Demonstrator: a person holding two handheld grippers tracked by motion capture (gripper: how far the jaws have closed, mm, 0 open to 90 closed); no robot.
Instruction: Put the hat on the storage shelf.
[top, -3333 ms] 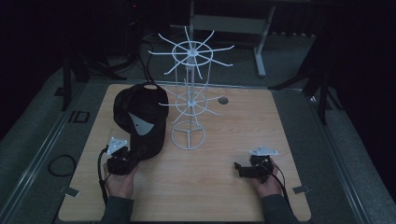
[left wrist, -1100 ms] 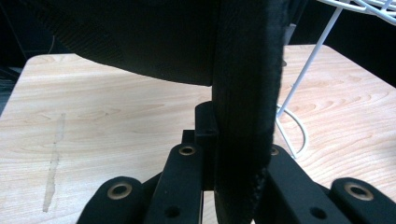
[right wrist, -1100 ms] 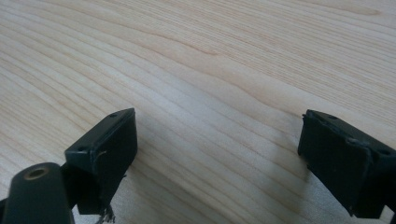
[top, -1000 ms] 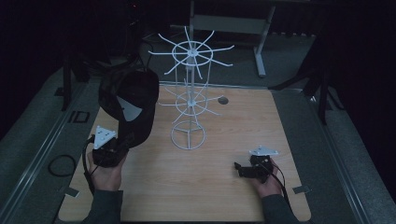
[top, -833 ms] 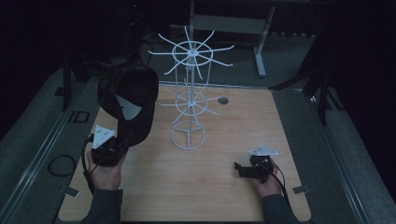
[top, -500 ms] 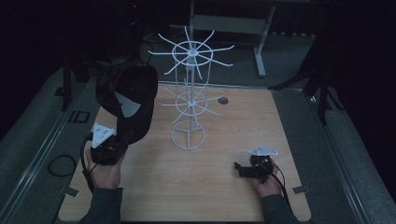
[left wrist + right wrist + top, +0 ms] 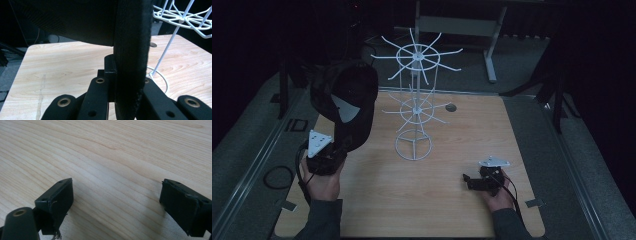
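Note:
A black cap (image 7: 346,98) hangs in the air over the table's left side, to the left of a white wire rack (image 7: 414,111) with spoked arms. My left gripper (image 7: 341,146) is below the cap, shut on its lower edge. In the left gripper view the cap's thick black band (image 7: 130,47) sits pinched between the jaws of the left gripper (image 7: 125,83), with the rack (image 7: 183,18) at the upper right. My right gripper (image 7: 468,181) rests low at the table's front right. Its jaws stand wide apart over bare wood, as the right gripper (image 7: 117,197) shows in its own view.
The wooden table (image 7: 437,210) has a small dark round hole (image 7: 450,107) behind the rack. A cable loop (image 7: 277,176) lies on the grey surface off the table's left edge. A metal frame (image 7: 457,26) stands in the dark behind.
The left gripper has lifted the cap off the table beside the rack and carried it left and upward. In the last second it rose slightly. The right gripper has not moved.

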